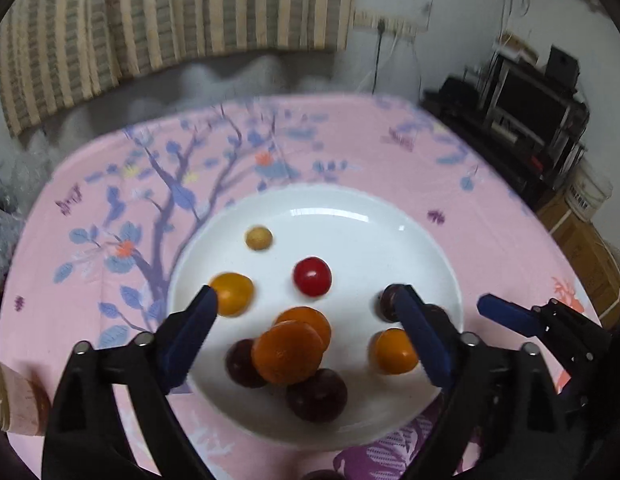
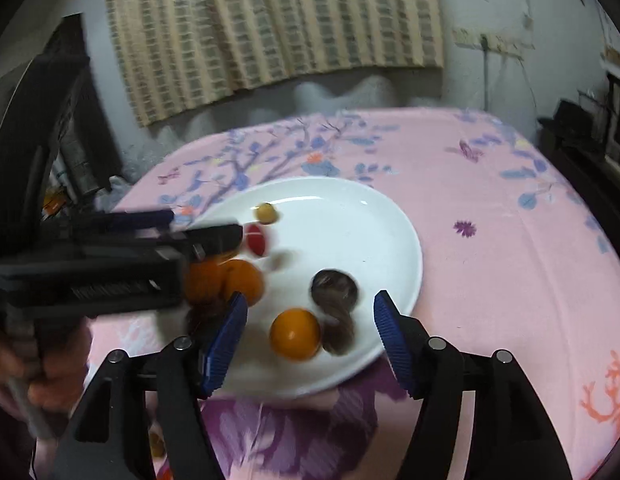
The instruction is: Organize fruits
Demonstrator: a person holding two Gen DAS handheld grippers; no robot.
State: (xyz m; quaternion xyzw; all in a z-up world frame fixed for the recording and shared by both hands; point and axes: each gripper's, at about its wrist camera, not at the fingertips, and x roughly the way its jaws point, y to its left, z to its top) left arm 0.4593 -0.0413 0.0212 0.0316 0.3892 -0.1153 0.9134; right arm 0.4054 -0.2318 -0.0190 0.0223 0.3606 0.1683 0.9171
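Observation:
A white plate [image 1: 349,216] on the pink floral cloth holds several fruits: a red tomato [image 1: 312,276], a small tan fruit [image 1: 258,238], yellow-orange tomatoes [image 1: 232,294], two stacked oranges [image 1: 288,352] and dark plums [image 1: 317,396]. My left gripper [image 1: 306,298] is open above the plate, over the oranges, holding nothing. My right gripper [image 2: 310,306] is open and empty over the plate's [image 2: 349,208] near right part, around an orange tomato [image 2: 295,334] and a blurred dark plum [image 2: 334,286]. The right gripper also shows in the left wrist view [image 1: 505,314].
The table [image 1: 449,184] is covered by the pink cloth. A striped curtain [image 1: 170,12] hangs behind it. Dark shelving [image 1: 525,108] and boxes [image 1: 581,248] stand at the right. The hand holding the left gripper shows in the right wrist view [image 2: 50,360].

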